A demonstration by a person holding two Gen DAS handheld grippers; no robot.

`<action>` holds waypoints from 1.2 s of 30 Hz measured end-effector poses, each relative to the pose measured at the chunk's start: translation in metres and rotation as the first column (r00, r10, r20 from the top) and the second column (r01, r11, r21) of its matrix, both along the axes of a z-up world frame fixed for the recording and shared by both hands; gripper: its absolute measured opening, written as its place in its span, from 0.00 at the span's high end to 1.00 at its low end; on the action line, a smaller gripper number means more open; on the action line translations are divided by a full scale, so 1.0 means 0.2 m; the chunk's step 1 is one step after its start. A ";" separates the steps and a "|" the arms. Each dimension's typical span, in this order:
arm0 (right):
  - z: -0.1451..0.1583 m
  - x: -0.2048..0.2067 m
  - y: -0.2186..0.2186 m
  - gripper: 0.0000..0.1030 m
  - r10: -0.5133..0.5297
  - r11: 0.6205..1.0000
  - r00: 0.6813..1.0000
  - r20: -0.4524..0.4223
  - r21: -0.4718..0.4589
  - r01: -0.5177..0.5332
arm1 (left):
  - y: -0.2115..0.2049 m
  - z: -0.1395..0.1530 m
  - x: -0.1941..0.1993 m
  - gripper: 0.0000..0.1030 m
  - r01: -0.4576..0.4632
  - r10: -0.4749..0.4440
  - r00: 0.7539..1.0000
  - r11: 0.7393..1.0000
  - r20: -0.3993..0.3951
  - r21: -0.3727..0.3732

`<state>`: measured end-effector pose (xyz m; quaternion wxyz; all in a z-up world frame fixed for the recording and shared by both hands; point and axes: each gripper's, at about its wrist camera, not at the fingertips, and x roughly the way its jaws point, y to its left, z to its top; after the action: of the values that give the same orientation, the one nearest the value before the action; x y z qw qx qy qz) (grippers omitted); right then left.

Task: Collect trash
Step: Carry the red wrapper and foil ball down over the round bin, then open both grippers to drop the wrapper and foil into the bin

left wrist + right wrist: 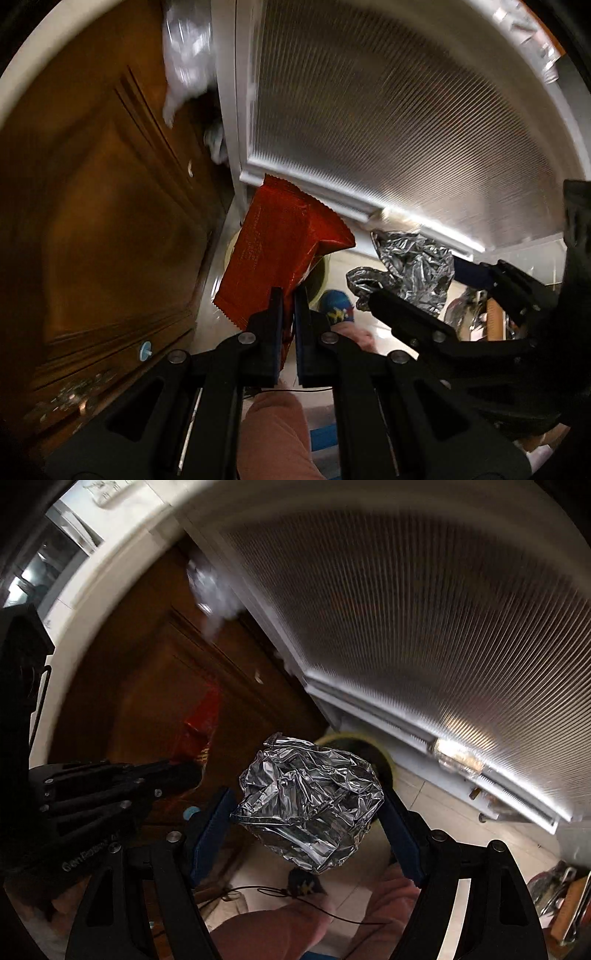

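Steeply downward, left gripper (289,295) pinches red wrapper (280,243); right gripper (308,805) clasps foil (306,805).

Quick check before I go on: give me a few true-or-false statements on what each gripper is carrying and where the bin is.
1. The left gripper is shut on a red wrapper. True.
2. The right gripper has nothing between its fingers. False: a crumpled ball of foil sits between them, and the jaws stand wide around it.
3. A yellow-green bin shows on the floor behind the foil ball. True.
4. The foil ball already lies in the bin. False: it is in the right gripper, above the floor.
5. The wooden door is white. False: it is brown; the panel beside it is ribbed and pale grey.
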<state>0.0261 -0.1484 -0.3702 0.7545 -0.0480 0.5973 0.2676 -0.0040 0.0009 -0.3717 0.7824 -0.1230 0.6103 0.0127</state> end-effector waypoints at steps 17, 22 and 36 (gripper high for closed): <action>-0.86 0.24 -0.02 0.24 -0.021 0.999 0.999 -0.034 -0.050 0.019 | -0.02 -0.84 0.19 0.97 0.071 -0.085 0.992 0.987 -0.092 -0.145; -1.03 0.29 -0.04 0.23 -0.007 0.999 0.999 -0.038 -0.049 0.006 | 0.00 -1.00 0.25 0.97 0.114 -0.130 0.985 0.984 -0.114 -0.138; -1.19 0.31 0.01 0.14 0.028 0.997 0.999 -0.040 -0.064 -0.030 | 0.07 -1.03 0.29 0.46 0.110 -0.117 0.984 0.992 -0.133 -0.057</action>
<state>0.0880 -0.1462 -0.6077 0.7369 -0.0758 0.6194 0.2599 0.0539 0.0153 -0.5770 0.7353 -0.1062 0.6682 -0.0384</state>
